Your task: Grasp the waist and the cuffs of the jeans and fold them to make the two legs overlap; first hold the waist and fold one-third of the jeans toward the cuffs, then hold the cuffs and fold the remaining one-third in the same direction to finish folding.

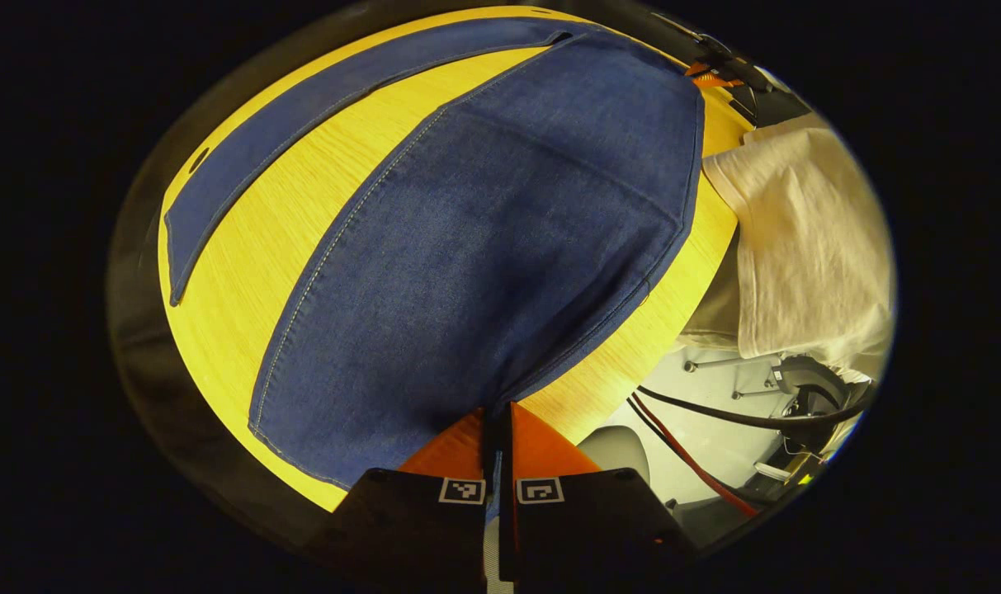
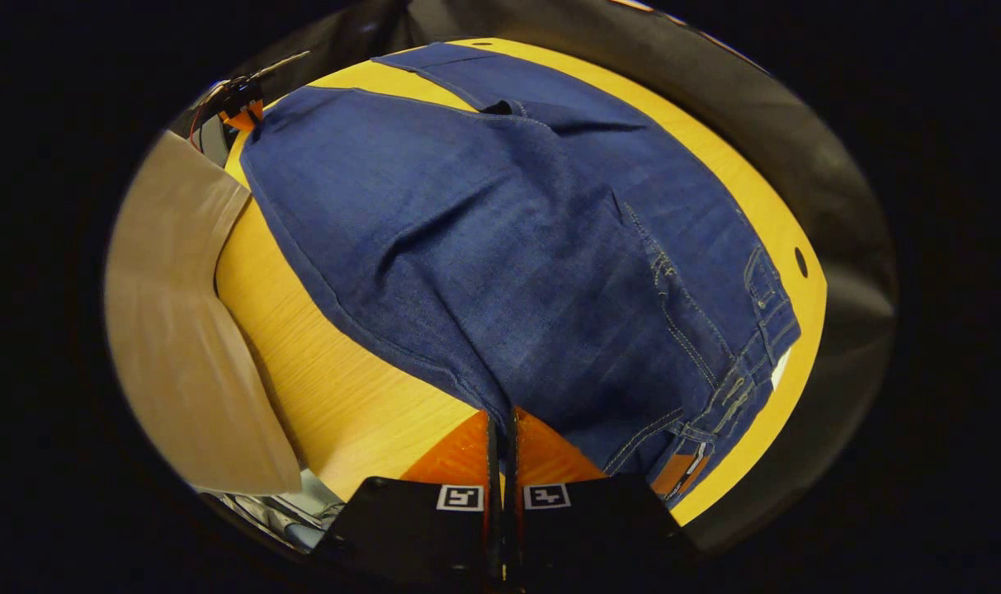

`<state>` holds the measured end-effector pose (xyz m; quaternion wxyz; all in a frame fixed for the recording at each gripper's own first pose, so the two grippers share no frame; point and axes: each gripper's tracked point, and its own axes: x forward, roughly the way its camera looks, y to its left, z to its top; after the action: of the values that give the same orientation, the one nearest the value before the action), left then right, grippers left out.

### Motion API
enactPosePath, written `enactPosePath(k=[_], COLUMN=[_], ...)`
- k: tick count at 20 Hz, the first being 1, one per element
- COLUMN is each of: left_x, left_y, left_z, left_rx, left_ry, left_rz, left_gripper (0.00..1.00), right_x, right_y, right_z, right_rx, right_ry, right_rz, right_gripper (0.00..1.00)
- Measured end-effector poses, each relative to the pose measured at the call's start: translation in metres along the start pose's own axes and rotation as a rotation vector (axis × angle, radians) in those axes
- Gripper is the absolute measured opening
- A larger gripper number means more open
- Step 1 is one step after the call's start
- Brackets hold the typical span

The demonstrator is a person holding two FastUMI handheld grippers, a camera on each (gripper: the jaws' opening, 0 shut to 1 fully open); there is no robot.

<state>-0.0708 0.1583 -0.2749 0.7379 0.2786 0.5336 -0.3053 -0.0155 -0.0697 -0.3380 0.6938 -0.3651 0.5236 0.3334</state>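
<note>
Blue jeans (image 1: 500,231) lie on a yellow wooden table (image 1: 244,264). In the left gripper view, one leg rises in a tented sheet to my left gripper (image 1: 498,412), which is shut on its cuff corner. The other leg (image 1: 318,99) lies flat as a strip farther back. In the right gripper view, the jeans (image 2: 500,247) bunch upward into my right gripper (image 2: 501,417), shut on the near waist edge. The waistband (image 2: 756,346) with belt loops and a brown patch (image 2: 680,477) sits to the right. Each view shows the other gripper far off (image 1: 715,73) (image 2: 238,101).
A person's pale shirt (image 1: 805,247) (image 2: 178,330) is close to the table's near edge. Below that edge, cables (image 1: 698,462) and chair legs (image 1: 731,363) stand on a light floor. The table has a small dark hole (image 2: 800,262) near its far rim.
</note>
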Motion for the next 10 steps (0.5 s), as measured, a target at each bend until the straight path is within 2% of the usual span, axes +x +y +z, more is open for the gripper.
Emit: enactPosePath(k=[4,7,10], left_x=[-0.001,-0.003,-0.004], left_y=[0.001,0.002,0.004], left_z=[0.003,0.01,0.016], left_rx=[-0.072,-0.212,-0.3], left_ry=[-0.098,-0.253,-0.352], left_rz=[0.059,0.168,0.273], left_gripper=[0.0,0.0,0.0], right_x=[-0.001,-0.003,-0.011], right_y=[-0.003,-0.003,-0.006], right_z=[-0.001,-0.001,0.006], right_rx=[0.087,0.162,0.237], right_ry=[-0.029,-0.081,-0.129], right_rz=[-0.09,-0.205,-0.299], right_gripper=[0.04,0.03,0.03])
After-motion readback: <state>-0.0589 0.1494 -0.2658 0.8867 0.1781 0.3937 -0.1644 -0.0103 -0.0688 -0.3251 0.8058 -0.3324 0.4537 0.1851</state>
